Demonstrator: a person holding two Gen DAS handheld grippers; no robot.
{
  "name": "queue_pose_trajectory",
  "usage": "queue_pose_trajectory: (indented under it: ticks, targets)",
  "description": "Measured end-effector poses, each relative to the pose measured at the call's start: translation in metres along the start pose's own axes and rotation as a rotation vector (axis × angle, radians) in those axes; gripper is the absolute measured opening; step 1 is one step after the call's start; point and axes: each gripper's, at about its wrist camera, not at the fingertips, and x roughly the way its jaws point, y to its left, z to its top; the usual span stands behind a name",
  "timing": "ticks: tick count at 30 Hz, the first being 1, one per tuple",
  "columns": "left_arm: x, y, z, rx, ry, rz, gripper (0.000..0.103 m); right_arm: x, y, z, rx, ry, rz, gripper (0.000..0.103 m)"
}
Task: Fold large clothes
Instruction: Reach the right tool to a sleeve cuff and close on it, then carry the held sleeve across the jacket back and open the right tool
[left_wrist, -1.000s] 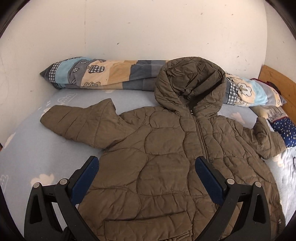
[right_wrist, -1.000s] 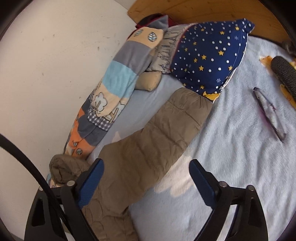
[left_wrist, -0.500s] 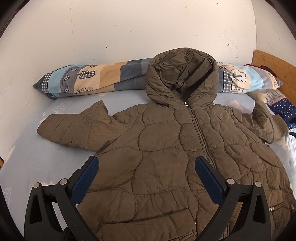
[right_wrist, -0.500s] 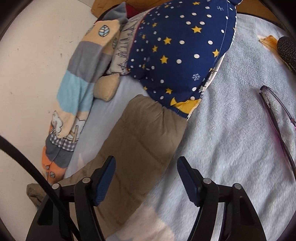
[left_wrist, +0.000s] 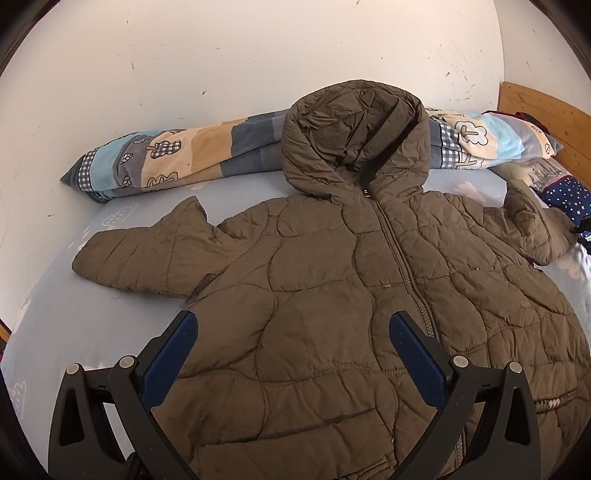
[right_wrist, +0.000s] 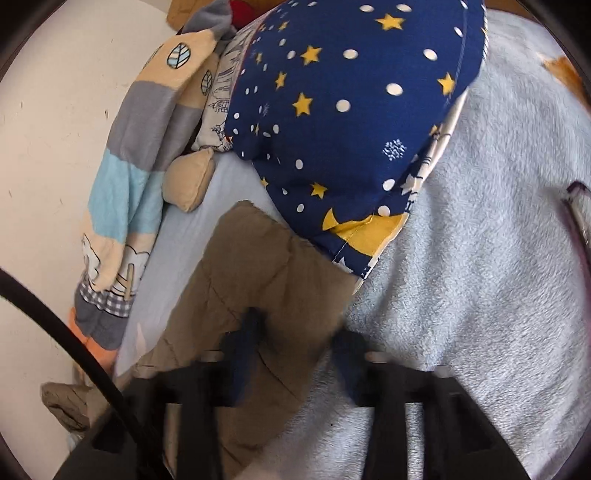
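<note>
An olive-brown quilted hooded jacket (left_wrist: 332, 295) lies face up and zipped on the bed, hood (left_wrist: 354, 133) against the wall, its left sleeve (left_wrist: 140, 258) spread out. My left gripper (left_wrist: 291, 332) hovers open over the jacket's lower front, nothing between its blue pads. In the right wrist view the other sleeve (right_wrist: 251, 266) runs out from under a starry navy pillow (right_wrist: 351, 110). My right gripper (right_wrist: 297, 338), blurred, is low over that sleeve's end. Its jaws are closing, with the sleeve's fabric bunched between them.
A rolled patchwork blanket (left_wrist: 177, 158) lies along the white wall behind the hood. A wooden headboard (left_wrist: 543, 107) stands at the far right. Pale blue fleece (right_wrist: 480, 295) covers the bed beside the sleeve, with purple glasses (right_wrist: 576, 218) on it. A black cable (right_wrist: 74, 343) crosses the lower left.
My right gripper has come down and forward along the sleeve to its end by the starry pillow, and its jaws have narrowed from wide open. The left gripper sank slightly and stays open.
</note>
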Motion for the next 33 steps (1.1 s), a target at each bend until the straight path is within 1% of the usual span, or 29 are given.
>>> queue_pose_trajectory:
  ticks: [1,5,7,9,10,12,15,17,20,23,26,29,33]
  targets:
    - [0.000,0.000,0.000,0.000,0.001,0.000,0.103,-0.006,0.002,-0.001,-0.009,-0.021,0.019,0.022]
    - [0.000,-0.001,0.000,-0.010,0.016,-0.017,0.103,-0.033,0.006,-0.004,-0.024,-0.086,0.022,0.019]
    - [0.006,-0.001,0.000,-0.017,0.059,-0.015,0.103,-0.053,0.010,-0.004,-0.031,-0.132,0.027,0.018]
    - [0.014,0.002,-0.001,-0.047,0.108,-0.039,0.103,-0.076,0.018,-0.003,-0.051,-0.180,0.027,0.018]
    - [0.018,0.005,-0.002,-0.063,0.137,-0.041,0.103,-0.089,0.023,-0.002,-0.064,-0.206,0.023,0.018]
    - [0.023,0.012,-0.003,-0.101,0.165,-0.036,0.103,-0.118,0.036,0.003,-0.076,-0.256,0.025,0.018]
    - [0.024,0.026,-0.003,-0.159,0.175,-0.037,0.103,-0.157,0.064,0.010,-0.113,-0.313,0.044,0.017]
    - [0.021,0.038,-0.001,-0.211,0.170,-0.049,0.103,-0.184,0.092,0.011,-0.160,-0.337,0.071,0.017]
    - [0.014,0.054,0.000,-0.266,0.152,-0.042,0.103,-0.217,0.143,0.003,-0.249,-0.359,0.125,0.017]
    - [0.008,0.067,0.002,-0.306,0.144,-0.045,0.103,-0.240,0.196,-0.020,-0.345,-0.356,0.189,0.017]
    - [0.008,0.077,0.003,-0.343,0.155,-0.073,0.103,-0.254,0.242,-0.054,-0.440,-0.329,0.252,0.016]
    - [0.019,0.078,0.010,-0.357,0.201,-0.130,0.103,-0.255,0.286,-0.096,-0.518,-0.281,0.318,0.016]
    - [0.030,0.070,0.028,-0.321,0.180,-0.106,0.103,-0.240,0.335,-0.160,-0.590,-0.182,0.404,0.016]
